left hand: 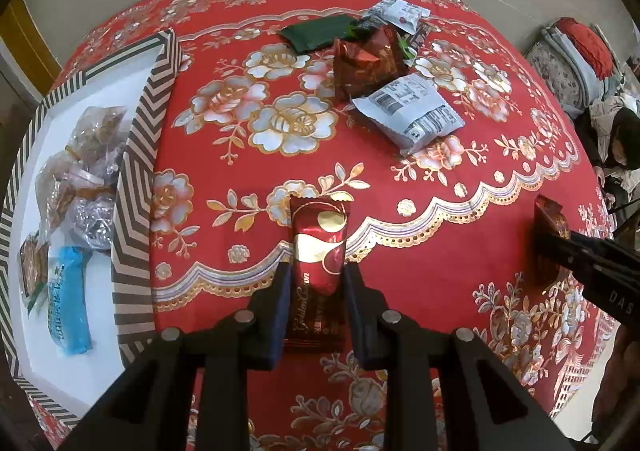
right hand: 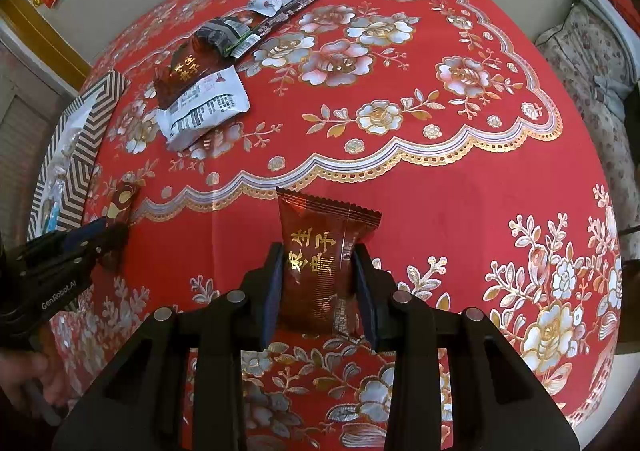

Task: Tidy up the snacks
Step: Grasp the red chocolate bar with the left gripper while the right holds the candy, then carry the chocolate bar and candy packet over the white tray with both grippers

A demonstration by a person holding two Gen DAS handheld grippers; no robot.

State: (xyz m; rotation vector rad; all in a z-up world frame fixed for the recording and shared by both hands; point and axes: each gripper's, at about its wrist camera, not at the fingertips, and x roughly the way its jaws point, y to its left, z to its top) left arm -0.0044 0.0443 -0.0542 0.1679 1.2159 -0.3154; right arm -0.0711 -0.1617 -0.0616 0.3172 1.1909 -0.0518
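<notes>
- My left gripper [left hand: 315, 279] is clamping a glossy dark-red foil snack bar [left hand: 318, 251], fingers pressing both sides.
- My right gripper [right hand: 318, 271] is pinching a brown gold-lettered snack pouch [right hand: 320, 251], sticking out forward.

Left hand-held gripper [left hand: 316, 283] clamps a red wrapped snack [left hand: 318, 271] above the tablecloth [left hand: 420, 251].

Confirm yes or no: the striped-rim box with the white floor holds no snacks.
No: the striped-rim box already holds clear-wrapped snacks and a blue packet.
</notes>
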